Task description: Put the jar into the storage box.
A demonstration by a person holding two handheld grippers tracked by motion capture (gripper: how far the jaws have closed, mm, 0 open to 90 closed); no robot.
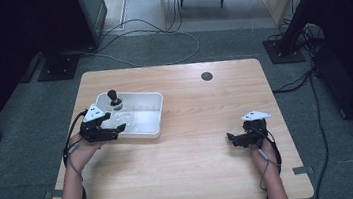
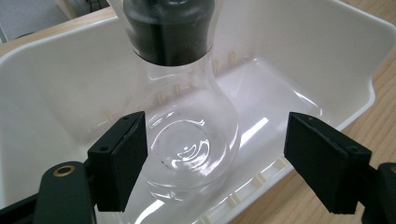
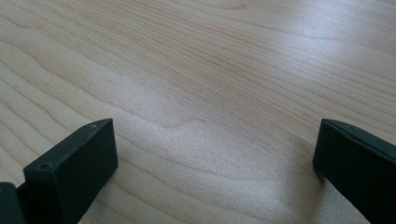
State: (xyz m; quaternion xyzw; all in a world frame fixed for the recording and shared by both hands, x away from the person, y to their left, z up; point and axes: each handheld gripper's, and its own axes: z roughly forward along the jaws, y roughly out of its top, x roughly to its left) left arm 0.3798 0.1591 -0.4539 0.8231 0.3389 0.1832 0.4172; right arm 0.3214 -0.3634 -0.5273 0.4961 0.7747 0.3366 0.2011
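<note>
A clear glass flask [image 1: 114,102] with a black collar and stopper stands upright in a white plastic tray [image 1: 158,112] on the left part of the wooden table [image 1: 203,126]. My left gripper [image 1: 114,122] is at the tray's near left corner, open. In the left gripper view the flask's round belly [image 2: 191,140] sits between the jaws of my left gripper [image 2: 219,158]; the left pad is right beside the glass and the right pad stands well off it. My right gripper [image 1: 233,140] rests open, low over bare wood [image 3: 210,70] at the right, nothing between its jaws [image 3: 210,172].
A round grommet hole [image 1: 206,76] lies near the table's far edge. Cables run over the grey floor behind the table, and black stand bases [image 1: 57,67] [image 1: 282,49] sit beyond both far corners. The tray's white wall [image 2: 303,42] rises behind the flask.
</note>
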